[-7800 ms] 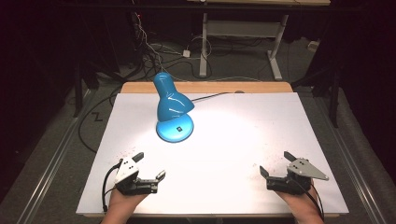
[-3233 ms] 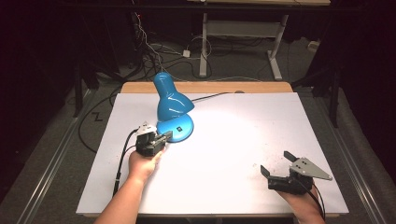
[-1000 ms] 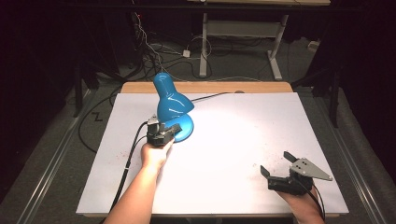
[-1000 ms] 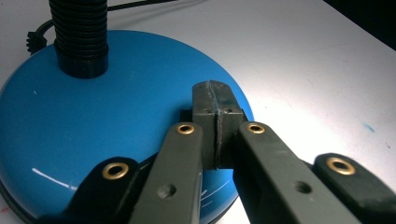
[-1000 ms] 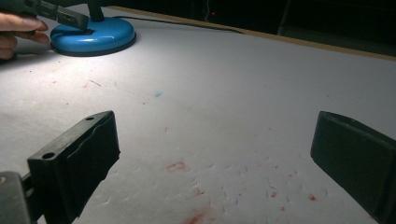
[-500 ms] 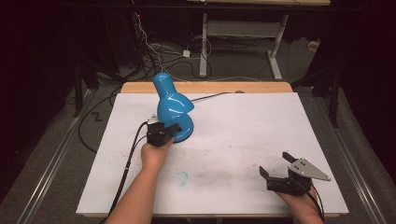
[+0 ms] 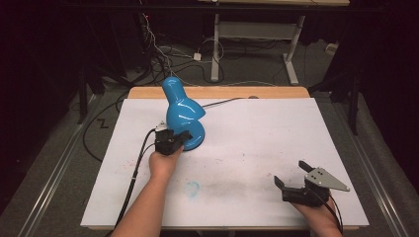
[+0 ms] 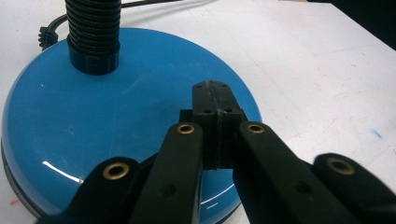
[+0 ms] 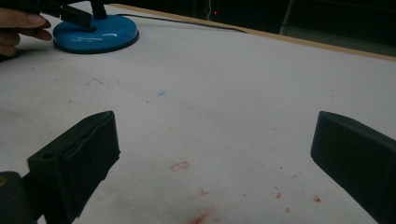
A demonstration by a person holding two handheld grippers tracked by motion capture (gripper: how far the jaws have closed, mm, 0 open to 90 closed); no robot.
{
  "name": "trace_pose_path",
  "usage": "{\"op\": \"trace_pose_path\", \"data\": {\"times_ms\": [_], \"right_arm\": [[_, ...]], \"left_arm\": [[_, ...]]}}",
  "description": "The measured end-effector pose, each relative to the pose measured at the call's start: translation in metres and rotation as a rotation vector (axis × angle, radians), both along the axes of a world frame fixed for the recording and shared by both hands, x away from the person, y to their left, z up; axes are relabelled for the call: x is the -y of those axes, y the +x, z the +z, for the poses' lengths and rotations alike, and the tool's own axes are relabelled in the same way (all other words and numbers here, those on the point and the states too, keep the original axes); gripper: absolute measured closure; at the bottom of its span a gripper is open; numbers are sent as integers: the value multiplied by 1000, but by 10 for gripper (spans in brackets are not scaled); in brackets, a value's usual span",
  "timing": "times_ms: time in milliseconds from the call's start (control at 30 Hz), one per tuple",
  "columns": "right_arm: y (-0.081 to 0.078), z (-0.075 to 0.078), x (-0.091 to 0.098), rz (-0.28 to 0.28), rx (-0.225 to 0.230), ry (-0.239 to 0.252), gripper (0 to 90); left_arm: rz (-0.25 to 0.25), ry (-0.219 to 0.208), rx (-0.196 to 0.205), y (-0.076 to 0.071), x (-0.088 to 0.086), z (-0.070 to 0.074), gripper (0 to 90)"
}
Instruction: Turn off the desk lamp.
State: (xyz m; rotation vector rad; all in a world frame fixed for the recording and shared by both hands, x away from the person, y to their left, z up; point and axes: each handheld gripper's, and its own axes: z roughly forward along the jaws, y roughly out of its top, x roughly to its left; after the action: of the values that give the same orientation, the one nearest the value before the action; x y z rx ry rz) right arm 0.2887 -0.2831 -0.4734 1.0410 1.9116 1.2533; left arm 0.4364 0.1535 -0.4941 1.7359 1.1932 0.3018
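My left forearm reaches forward over the white table [image 7: 257, 148], its hand [image 7: 163, 163] gripping the left gripper [image 7: 174, 143], whose jaws are pressed together with nothing between them, tips resting on the round base of the blue desk lamp [image 7: 183, 116]. The lamp stands at the table's far left, just ahead of this gripper. My right gripper [image 7: 296, 180] rests near the table's front right corner, jaws spread wide, well apart from the lamp
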Motion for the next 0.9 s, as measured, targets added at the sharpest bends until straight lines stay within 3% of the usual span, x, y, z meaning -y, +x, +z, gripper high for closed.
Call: {"op": "trace_pose_path", "data": {"times_ms": [267,400,433,467,533,567,633,700,733,767,900], "right_arm": [[1,0,1,-5,-2,7,19],[1,0,1,-4,-2,7,19],[1,0,1,-5,-2,7,19],[1,0,1,-3,-3,7,19],[2,0,2,-4,1,4,19],[2,0,2,-6,0,5,19],[2,0,2,-7,0,5,18],[2,0,3,-10,-3,7,18],[2,0,3,-10,-3,7,18],[2,0,3,-11,-5,7,18],[2,-1,3,-14,-9,6,18]], "left_arm": [[-14,5,14,-4,1,3,883],[-27,34,13,-7,-2,5,882],[-21,21,15,-8,-2,6,883],[-38,46,15,-9,-5,8,883],[-27,34,24,-11,-4,9,883],[135,-198,53,-11,13,8,882],[191,-288,61,-13,17,8,882],[242,-315,89,-14,20,7,882],[307,-444,90,-14,28,10,882],[319,-462,93,-16,28,11,882],[295,-449,107,-26,26,12,882]]}}
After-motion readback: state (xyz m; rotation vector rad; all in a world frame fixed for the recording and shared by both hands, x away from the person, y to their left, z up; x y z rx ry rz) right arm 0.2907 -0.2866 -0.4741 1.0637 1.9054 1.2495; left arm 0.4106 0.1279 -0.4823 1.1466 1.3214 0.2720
